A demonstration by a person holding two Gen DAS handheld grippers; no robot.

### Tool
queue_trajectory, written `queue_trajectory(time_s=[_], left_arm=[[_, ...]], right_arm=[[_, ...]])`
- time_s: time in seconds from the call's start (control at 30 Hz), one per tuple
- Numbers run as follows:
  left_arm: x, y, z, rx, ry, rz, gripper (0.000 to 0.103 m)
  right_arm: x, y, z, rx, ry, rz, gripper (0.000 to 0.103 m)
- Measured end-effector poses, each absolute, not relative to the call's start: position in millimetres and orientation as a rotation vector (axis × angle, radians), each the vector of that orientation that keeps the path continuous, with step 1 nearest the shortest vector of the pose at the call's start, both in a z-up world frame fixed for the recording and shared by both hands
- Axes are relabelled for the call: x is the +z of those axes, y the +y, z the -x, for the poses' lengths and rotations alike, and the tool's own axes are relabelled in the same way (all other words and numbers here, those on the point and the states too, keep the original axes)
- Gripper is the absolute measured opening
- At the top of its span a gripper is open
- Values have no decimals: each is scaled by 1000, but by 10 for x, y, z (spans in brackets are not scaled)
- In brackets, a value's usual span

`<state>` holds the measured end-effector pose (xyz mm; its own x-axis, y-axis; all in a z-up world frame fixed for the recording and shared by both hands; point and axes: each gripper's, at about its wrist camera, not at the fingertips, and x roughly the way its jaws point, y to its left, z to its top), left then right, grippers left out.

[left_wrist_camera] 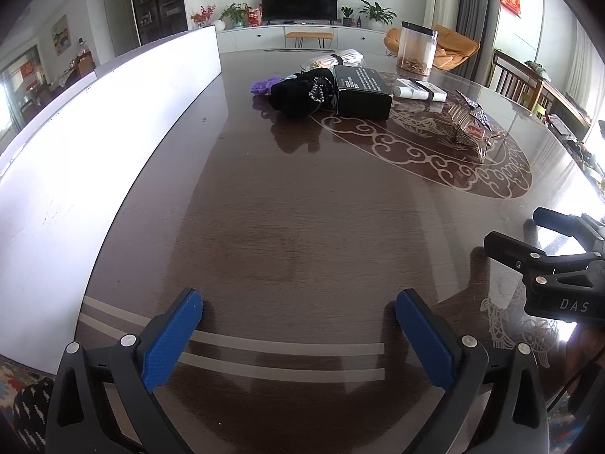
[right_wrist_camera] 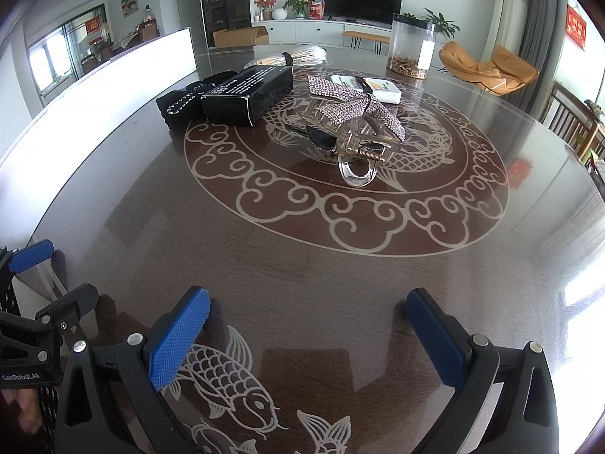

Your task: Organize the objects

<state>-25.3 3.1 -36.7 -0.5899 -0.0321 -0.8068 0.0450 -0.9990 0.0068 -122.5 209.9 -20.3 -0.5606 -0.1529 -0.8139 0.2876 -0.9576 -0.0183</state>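
Living room, TV (left_wrist_camera: 298,2) on far wall; dark glossy tabletop (left_wrist_camera: 295,234) with carp inlay carries black box (left_wrist_camera: 363,92), rhinestone hair claw (right_wrist_camera: 355,125), clear jar (right_wrist_camera: 412,45). Left tool (left_wrist_camera: 298,336) and right tool (right_wrist_camera: 308,336) both released, empty.

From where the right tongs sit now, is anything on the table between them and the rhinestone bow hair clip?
Nothing visible. The right tongs are open over bare table, and the hair clip lies straight ahead. The black box sits off to the left of that path.
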Motion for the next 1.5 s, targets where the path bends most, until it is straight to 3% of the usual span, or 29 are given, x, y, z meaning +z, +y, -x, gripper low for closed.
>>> queue_trajectory(time_s=[1.5], left_arm=[[-391, -181, 261, -2739, 49, -1352, 103]], right_arm=[[-202, 2102, 1222, -2565, 217, -1316, 103]])
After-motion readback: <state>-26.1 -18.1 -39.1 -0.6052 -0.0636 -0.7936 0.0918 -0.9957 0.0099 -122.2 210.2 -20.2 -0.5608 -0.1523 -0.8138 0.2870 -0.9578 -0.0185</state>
